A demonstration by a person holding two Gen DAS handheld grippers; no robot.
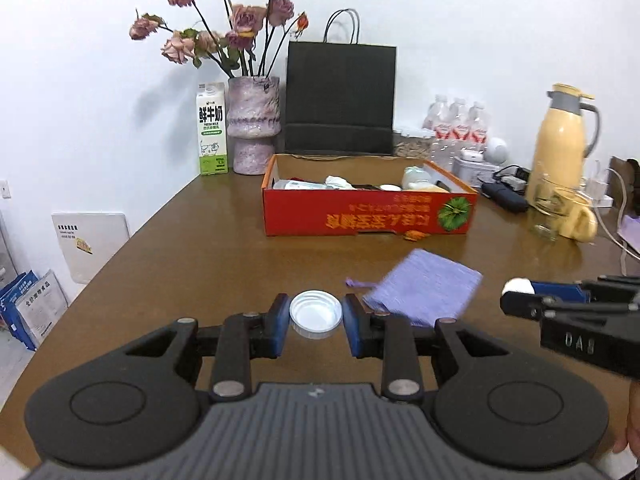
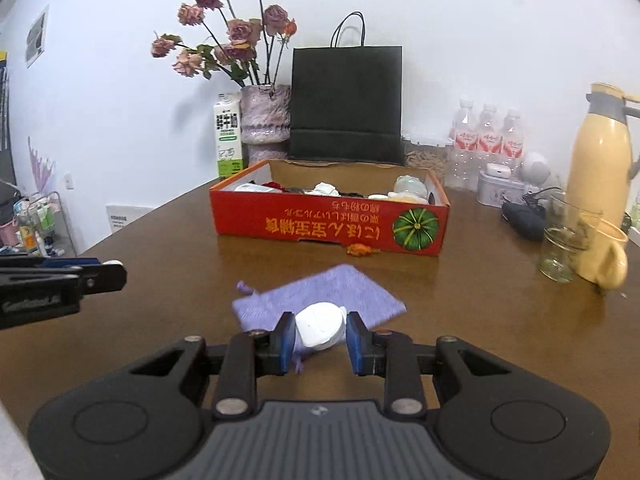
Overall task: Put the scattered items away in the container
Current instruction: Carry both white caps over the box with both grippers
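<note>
1. I see a table [image 1: 208, 248] of brown wood, smooth with a soft shine.
2. The red box [image 1: 360, 216] looks like printed cardboard.
3. The purple pouch [image 2: 320, 296] is rough woven cloth.
4. The white lid [image 1: 316, 314] looks like shiny, smooth plastic.
5. The black bag [image 1: 340, 96] is matt paper.
6. The drinking glass [image 2: 564, 240] is clear glass.

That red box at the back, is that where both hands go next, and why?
Probably yes: carry both forward over the red box and let go there. The left gripper is shut on a white lid and the right gripper on a small white case, both short of the box, which already holds other bits.
</note>
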